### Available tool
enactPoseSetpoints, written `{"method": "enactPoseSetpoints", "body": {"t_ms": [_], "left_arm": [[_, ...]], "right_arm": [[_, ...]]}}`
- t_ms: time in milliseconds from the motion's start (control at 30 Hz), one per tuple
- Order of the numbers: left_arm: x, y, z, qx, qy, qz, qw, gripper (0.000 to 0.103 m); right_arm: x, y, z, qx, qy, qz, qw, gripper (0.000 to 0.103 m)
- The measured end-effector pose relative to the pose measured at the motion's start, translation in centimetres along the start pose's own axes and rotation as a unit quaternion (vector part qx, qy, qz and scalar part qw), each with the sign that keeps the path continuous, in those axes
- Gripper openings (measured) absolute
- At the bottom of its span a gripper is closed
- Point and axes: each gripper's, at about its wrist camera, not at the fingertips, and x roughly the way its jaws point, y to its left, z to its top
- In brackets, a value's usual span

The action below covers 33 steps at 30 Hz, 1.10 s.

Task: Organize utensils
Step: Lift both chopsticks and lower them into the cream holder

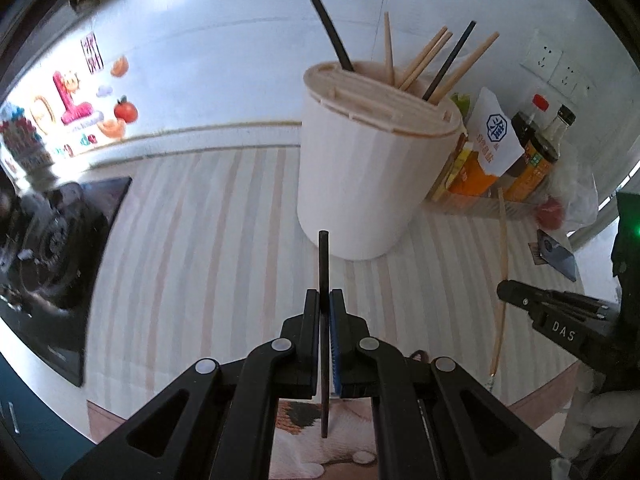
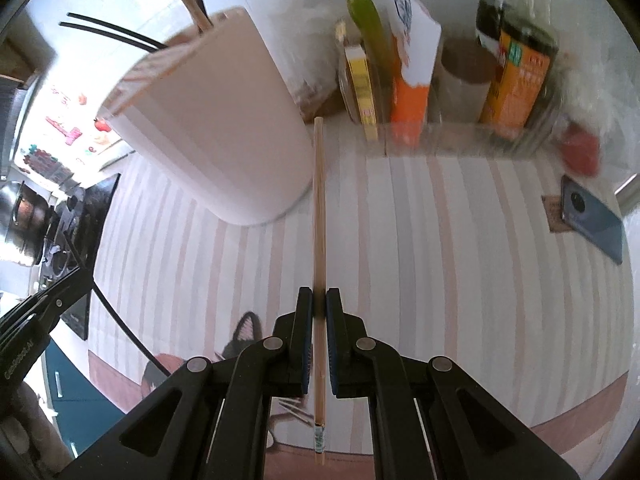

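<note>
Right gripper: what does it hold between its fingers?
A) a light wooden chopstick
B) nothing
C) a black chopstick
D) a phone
A: the right gripper is shut on a light wooden chopstick; the black chopstick is in the left gripper.

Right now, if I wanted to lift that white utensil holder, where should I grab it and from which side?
Probably the utensil holder by its upper wall, from its open near side: chopsticks crowd the top and the condiment rack blocks behind. It looks wide for these jaws.
</note>
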Motion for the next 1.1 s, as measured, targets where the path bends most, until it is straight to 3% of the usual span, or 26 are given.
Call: {"method": "enactPoseSetpoints", "body": {"t_ms": [667, 1100], "left_arm": [[-4.7, 0.2, 2.5, -0.005, -0.08, 0.006, 0.9967, 0.002], [-11.7, 0.7, 6.6, -0.006, -0.17, -0.005, 0.9855, 0.002]], "right_arm": [[-4.3, 1.9, 2.7, -0.023, -0.075, -0.003, 0.997, 0.007], [-10.3, 3.5, 8.0, -0.007, -0.165, 0.029, 0.986, 0.007]]}}
